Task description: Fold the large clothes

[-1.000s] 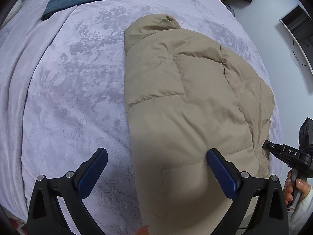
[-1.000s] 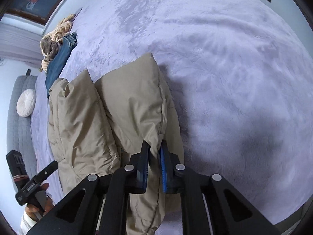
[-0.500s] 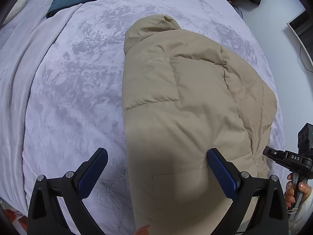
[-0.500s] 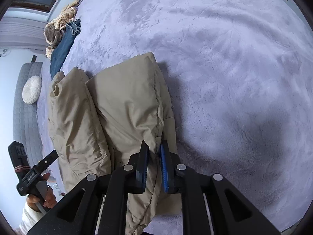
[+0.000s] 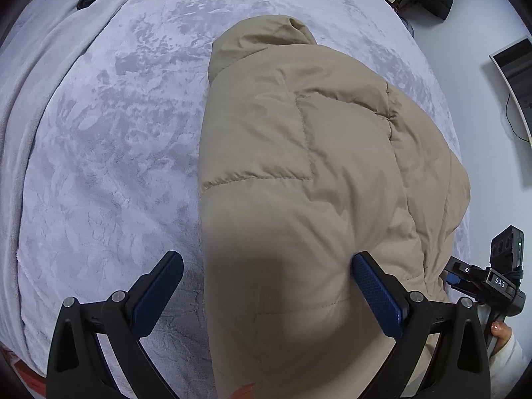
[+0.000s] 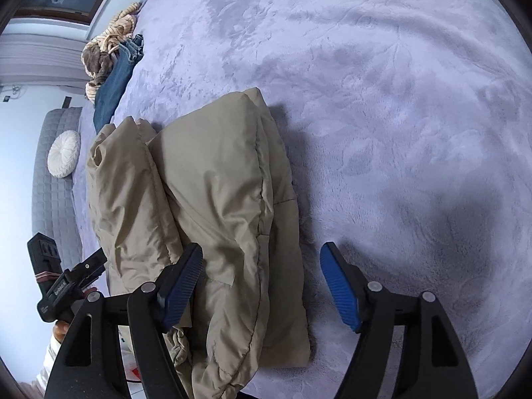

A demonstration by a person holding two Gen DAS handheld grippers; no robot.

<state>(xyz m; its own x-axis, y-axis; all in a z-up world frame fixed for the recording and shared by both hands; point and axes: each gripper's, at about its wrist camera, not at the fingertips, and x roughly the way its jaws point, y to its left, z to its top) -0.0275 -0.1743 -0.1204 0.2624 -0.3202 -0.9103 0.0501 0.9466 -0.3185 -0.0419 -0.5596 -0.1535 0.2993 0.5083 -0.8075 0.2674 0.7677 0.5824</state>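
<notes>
Both of your grippers stand wide: left gripper point(image 5: 266, 294) straddles the folded beige jacket point(image 5: 316, 173) ungripped; right gripper point(image 6: 262, 286) has just been opening, jacket edge lying loose between its jaws.

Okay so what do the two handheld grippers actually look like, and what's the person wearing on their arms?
Both grippers are matte black frames with triangular cut-outs and silver screws. The left gripper and right gripper each carry two blue ribbed finger pads. Seen from the other side, the right one has a black handle with white lettering and a boxy camera block on top. A white sleeve covers the wrist.
</notes>
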